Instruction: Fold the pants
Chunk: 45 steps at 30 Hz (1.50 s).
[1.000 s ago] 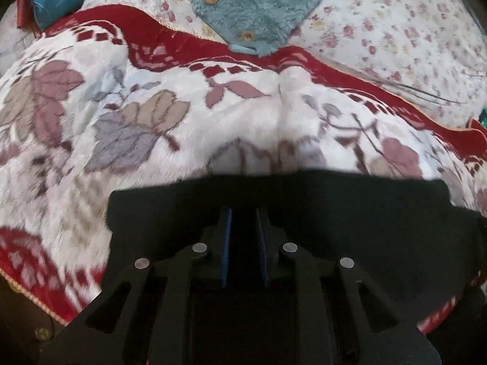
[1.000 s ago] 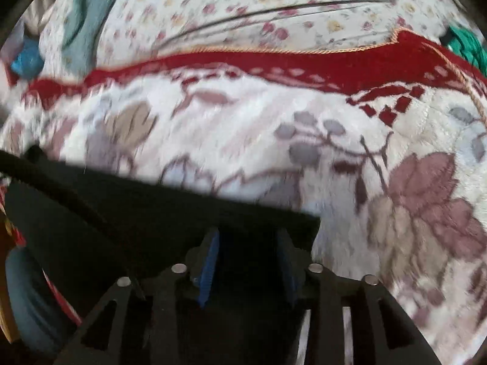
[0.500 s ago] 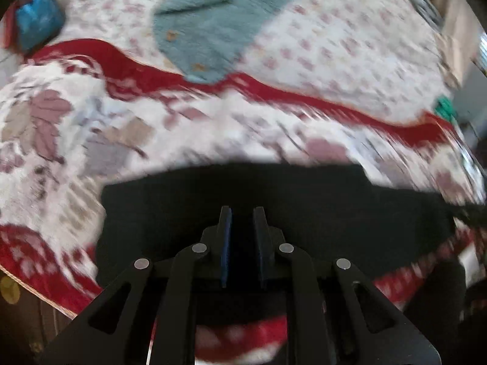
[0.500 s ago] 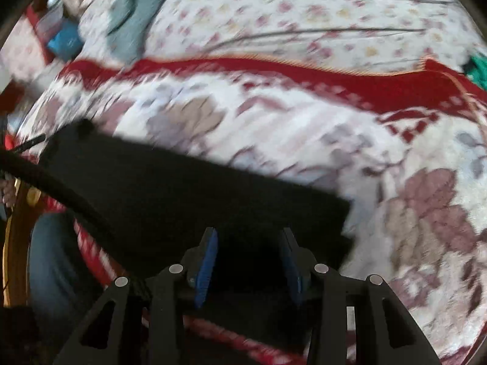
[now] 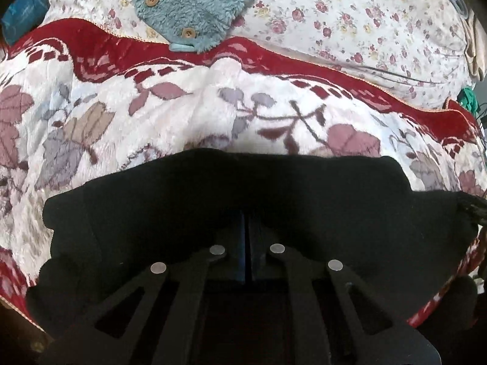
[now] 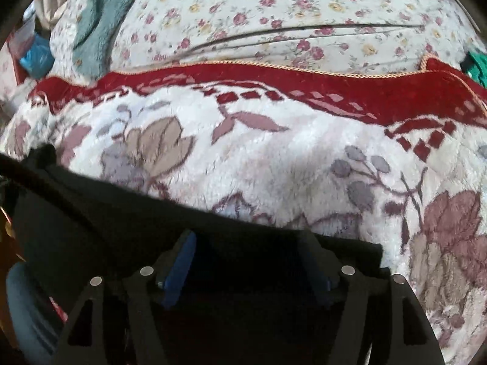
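Note:
The black pants lie across the near edge of a floral fleece blanket. My left gripper sits over their middle with its blue pads pressed almost together; dark cloth lies around them, so it looks shut on the pants. In the right wrist view the pants run from the left edge to a corner at the lower right. My right gripper is open, its blue pads wide apart, with the black cloth lying between and under them.
A teal fleece garment with wooden buttons lies at the back on a flowered sheet. A red blanket border crosses both views. A blue bag sits far left, a green item far right.
My left gripper has closed from a narrow gap to nearly touching pads. My right gripper has opened wider. Both views have moved lower and closer to the pants.

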{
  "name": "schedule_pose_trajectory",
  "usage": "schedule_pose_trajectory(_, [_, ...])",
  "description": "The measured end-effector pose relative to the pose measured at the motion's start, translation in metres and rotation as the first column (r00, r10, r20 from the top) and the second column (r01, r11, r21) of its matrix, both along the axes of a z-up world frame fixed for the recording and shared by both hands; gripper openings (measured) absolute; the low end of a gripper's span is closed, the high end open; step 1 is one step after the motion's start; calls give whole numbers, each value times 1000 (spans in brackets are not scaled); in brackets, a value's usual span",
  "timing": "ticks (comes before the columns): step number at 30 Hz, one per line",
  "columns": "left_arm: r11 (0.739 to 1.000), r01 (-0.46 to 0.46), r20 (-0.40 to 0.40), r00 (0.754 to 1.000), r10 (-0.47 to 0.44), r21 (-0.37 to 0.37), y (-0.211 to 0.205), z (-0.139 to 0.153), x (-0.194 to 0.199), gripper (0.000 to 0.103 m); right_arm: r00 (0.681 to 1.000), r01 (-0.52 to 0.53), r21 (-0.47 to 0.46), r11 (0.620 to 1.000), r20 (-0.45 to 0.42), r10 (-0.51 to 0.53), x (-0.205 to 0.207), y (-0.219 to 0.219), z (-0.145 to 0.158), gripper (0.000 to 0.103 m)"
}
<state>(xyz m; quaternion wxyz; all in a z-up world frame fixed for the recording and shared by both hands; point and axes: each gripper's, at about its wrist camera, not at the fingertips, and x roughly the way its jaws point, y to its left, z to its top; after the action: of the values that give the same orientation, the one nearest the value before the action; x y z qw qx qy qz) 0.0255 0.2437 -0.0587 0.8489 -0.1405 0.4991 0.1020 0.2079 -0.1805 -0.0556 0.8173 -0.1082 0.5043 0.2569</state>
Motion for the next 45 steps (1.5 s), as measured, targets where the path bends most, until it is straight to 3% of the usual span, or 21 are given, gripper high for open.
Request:
schedule_pose_trajectory(2, [1000,-14,15,1000,14,-19,1,6,-8,4,999,50,2,999,4,-50,-5,-12,14,58])
schedule_pose_trajectory(6, [999,-29,73,997,32,-39,-3,30,-31,5,1000,27,72,997,-7,-27,-25,-26,38,58])
schedule_pose_trajectory(8, [996,-40,116,992,49,-77,-1,36,-36,5,997,-40,39,998,-70,43,-32,-11,26,58])
schedule_pose_trajectory(10, [996,-61,94,993,67,-69,0,27,-30,11,992,-60,-78,995,-116,51,-29,7,-6,62])
schedule_pose_trajectory(11, [995,-74,60,995,78,-67,2,20,-26,11,998,-46,-68,997,-38,43,-27,11,-6,73])
schedule_pose_trajectory(12, [993,-92,36,995,95,-80,3,13,-23,11,999,-34,-78,996,5,34,-24,14,-6,77])
schedule_pose_trajectory(14, [989,-92,62,993,99,-113,-2,16,-24,11,999,14,-64,998,32,-12,-14,18,-4,80])
schedule_pose_trajectory(15, [992,-79,72,994,87,-102,-8,20,-24,11,999,35,-53,998,38,-33,-12,17,0,77])
schedule_pose_trajectory(17, [996,-53,78,995,58,-67,-20,28,-24,11,998,64,-42,997,27,-63,-19,15,16,60])
schedule_pose_trajectory(20, [1000,-8,62,998,9,-24,-40,30,-21,11,1000,20,7,1000,-11,-20,-40,8,32,60])
schedule_pose_trajectory(23, [999,-3,-6,1000,3,32,-53,5,-10,19,991,-29,-57,998,-134,21,-51,13,1,65])
schedule_pose_trajectory(25, [998,-19,21,1000,18,62,-57,4,-13,20,996,-31,-38,999,-81,28,-51,12,-5,75])
schedule_pose_trajectory(31, [992,-61,27,998,59,108,-63,3,-14,21,998,11,-43,999,-67,-13,-54,17,-8,85])
schedule_pose_trajectory(37, [987,-84,40,996,79,140,-67,3,-15,23,997,26,-34,999,-67,-29,-52,20,-8,89])
schedule_pose_trajectory(45, [990,-101,54,994,97,96,-63,3,-17,23,995,55,5,998,-87,-55,-50,16,-8,92])
